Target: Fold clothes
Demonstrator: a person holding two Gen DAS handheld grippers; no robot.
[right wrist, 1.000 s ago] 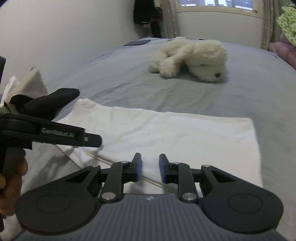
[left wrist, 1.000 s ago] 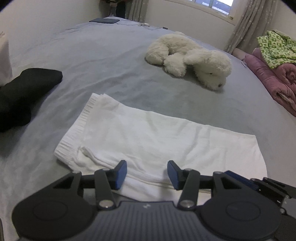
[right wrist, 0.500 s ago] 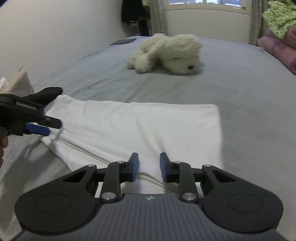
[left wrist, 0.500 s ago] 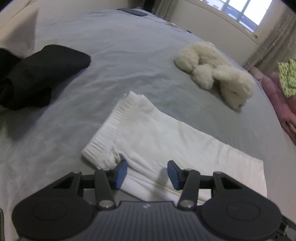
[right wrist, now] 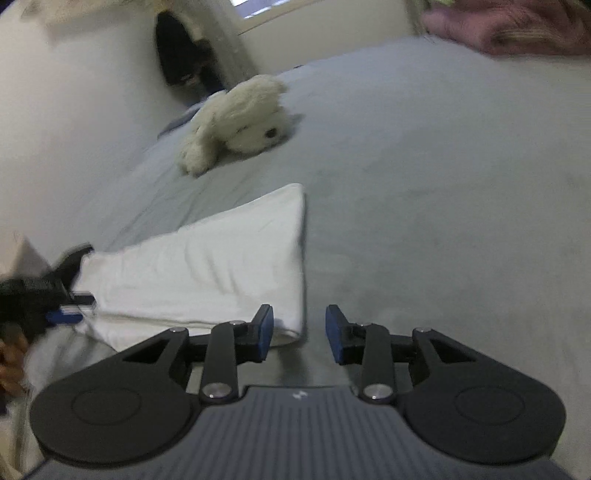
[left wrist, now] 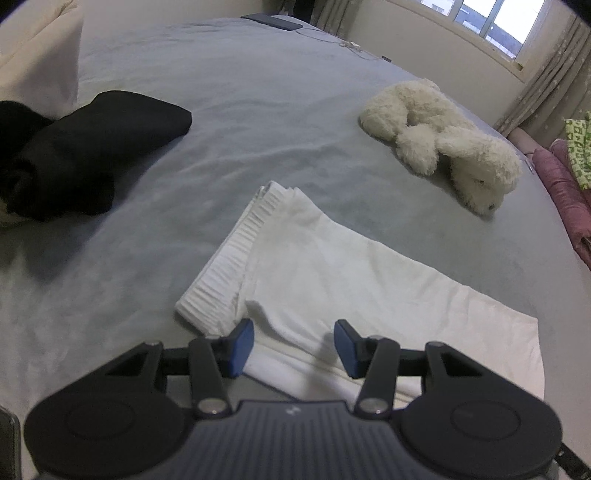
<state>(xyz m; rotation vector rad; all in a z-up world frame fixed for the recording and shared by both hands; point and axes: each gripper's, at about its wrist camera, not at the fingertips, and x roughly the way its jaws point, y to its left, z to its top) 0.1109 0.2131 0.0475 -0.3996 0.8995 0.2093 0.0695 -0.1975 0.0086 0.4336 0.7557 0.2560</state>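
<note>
White ribbed-waistband cotton garment lies flat and lengthwise-doubled on the grey bed sheet, short of the cream plush dog; my left gripper and right gripper both gape empty at its near edge, crosswise folds seemingly left.

**Grey bed and what lies on it**

A bed under a grey sheet carries everything. Folded white shorts lie flat on it. Beyond the shorts' hem end lies a cream plush dog. Well apart from their waistband end sits a heap of black clothing. Far beyond the shorts, a dark flat object lies near the bed's far edge.
</note>
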